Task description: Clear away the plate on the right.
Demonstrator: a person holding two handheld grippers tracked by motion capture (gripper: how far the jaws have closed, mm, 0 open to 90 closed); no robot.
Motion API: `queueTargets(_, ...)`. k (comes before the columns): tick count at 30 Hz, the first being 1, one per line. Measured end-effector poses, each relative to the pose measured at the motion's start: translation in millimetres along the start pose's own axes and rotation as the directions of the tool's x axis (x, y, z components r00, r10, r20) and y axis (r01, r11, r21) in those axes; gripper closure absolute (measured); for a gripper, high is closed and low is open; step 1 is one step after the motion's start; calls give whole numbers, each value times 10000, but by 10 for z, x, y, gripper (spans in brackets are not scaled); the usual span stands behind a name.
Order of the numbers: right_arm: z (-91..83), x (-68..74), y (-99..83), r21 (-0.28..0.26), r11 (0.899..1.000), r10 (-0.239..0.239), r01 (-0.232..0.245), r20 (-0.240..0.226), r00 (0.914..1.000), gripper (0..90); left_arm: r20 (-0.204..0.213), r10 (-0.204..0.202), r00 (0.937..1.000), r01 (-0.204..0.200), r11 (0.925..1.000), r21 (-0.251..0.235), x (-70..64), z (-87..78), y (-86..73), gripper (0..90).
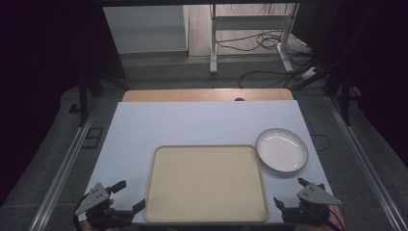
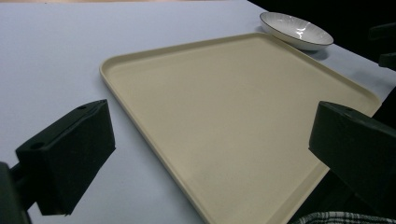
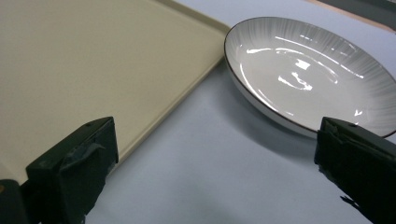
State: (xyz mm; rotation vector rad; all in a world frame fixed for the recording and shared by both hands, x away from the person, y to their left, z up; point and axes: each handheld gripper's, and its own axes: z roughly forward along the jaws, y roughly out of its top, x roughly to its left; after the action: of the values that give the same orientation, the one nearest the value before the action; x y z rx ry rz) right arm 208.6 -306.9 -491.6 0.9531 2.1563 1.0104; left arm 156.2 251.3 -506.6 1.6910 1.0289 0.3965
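A beige rectangular tray (image 1: 159,202) lies empty near the front edge of the white tabletop (image 1: 192,125). A white shallow plate (image 1: 282,149) with a dark rim sits just off the tray's far right corner. My left gripper (image 1: 128,195) is open at the front left, beside the tray's near left corner, with nothing between its jaws. My right gripper (image 1: 290,192) is open at the front right, just short of the plate. In the left gripper view the tray (image 2: 233,116) spans the gap between the jaws, with the plate (image 2: 296,30) far off. The right gripper view has the plate (image 3: 308,70) close ahead and the tray's edge (image 3: 163,112) on the left.
Beyond the white top a strip of wooden table (image 1: 207,95) shows. Farther back stand metal desk legs (image 1: 213,43) with cables (image 1: 260,43) on the floor. Dark curtains flank both sides. The far half of the tabletop is bare.
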Motion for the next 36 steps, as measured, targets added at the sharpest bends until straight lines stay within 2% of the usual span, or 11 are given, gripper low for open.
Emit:
queueTargets(11,95,-14,58,18,9999,-128,128,84,9999,3,35,7,10000,-7,10000,30,3,3,1,0)
queueTargets(19,178,-33,69,233,9997,-98,88,426,9990,3,49,15,10000,-15,10000,55,4,4,2,0)
queueTargets(29,280,-81,56,813,9964,186,-244,712,9973,0,62,18,10000,-18,10000,70,5,5,2,0)
queueTargets(34,313,-100,68,1142,9931,151,-261,962,9953,0,62,17,10000,-18,10000,81,5,6,3,0)
queueTargets(36,339,-98,77,1299,9915,-63,-91,1182,9930,0,59,12,10000,-13,10000,86,5,6,3,0)
